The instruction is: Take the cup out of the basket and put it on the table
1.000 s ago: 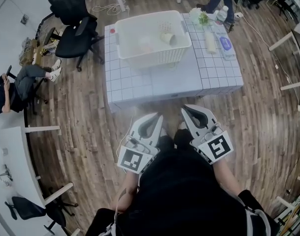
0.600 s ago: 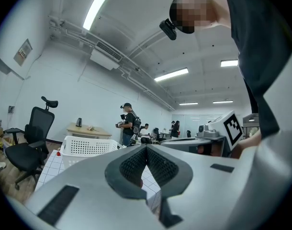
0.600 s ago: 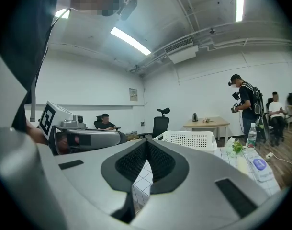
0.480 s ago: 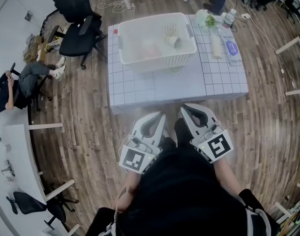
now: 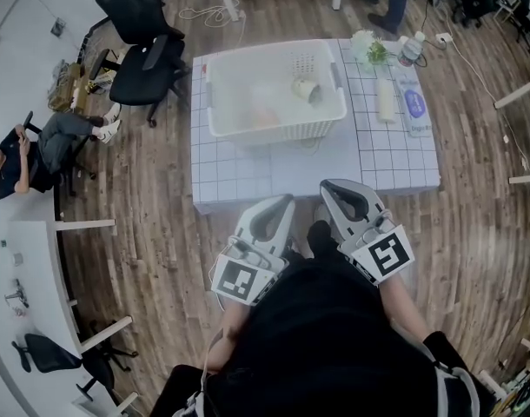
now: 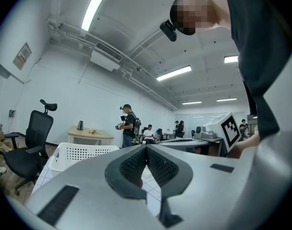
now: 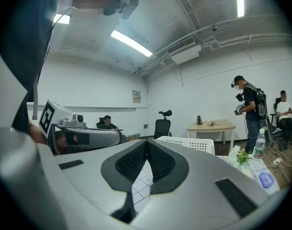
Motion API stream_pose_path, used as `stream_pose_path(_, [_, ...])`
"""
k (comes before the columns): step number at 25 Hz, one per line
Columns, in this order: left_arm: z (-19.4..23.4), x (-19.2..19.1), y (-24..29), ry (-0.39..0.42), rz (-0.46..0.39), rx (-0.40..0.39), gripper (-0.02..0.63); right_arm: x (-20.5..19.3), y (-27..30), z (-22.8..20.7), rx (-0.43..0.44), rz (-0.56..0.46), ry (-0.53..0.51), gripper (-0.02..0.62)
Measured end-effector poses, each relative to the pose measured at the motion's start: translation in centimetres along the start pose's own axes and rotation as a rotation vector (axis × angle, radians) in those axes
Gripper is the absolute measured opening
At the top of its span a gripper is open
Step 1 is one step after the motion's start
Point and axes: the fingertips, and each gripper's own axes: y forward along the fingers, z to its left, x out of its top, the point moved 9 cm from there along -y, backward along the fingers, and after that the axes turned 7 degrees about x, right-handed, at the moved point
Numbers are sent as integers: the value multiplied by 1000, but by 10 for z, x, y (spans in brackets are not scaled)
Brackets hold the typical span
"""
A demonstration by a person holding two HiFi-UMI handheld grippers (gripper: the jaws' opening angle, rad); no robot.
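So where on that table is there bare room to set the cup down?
The widest bare patch is the table strip between the basket and the near edge. Right of the basket it is crowded: plant, bottle, roll, flat packet.

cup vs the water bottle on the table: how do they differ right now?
Place: the cup sits inside the white basket; the water bottle stands on the table, outside it, near the far right corner.
Pose: the cup looks tipped on its side; the bottle is upright.
Look: the cup is pale beige, the bottle clear.
Shared: neither is held; the left gripper and right gripper are shut at the table's near edge.
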Motion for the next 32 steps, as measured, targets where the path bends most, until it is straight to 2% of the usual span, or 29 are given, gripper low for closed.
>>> stream_pose_path(12, [-2, 7, 60, -6, 2, 45, 8, 7, 11, -63, 100, -3, -4, 15])
stream_pose_path(18, [-9, 7, 86, -3, 0, 69, 8, 9, 11, -88, 134, -46, -8, 15])
stream_pose_path(28, [-12, 11, 91, 9, 30, 140, 8, 1, 11, -109, 179, -1, 35, 15])
stream_pose_path(32, [-1, 5, 91, -4, 52, 136, 8, -1, 17, -108, 215, 11, 36, 15])
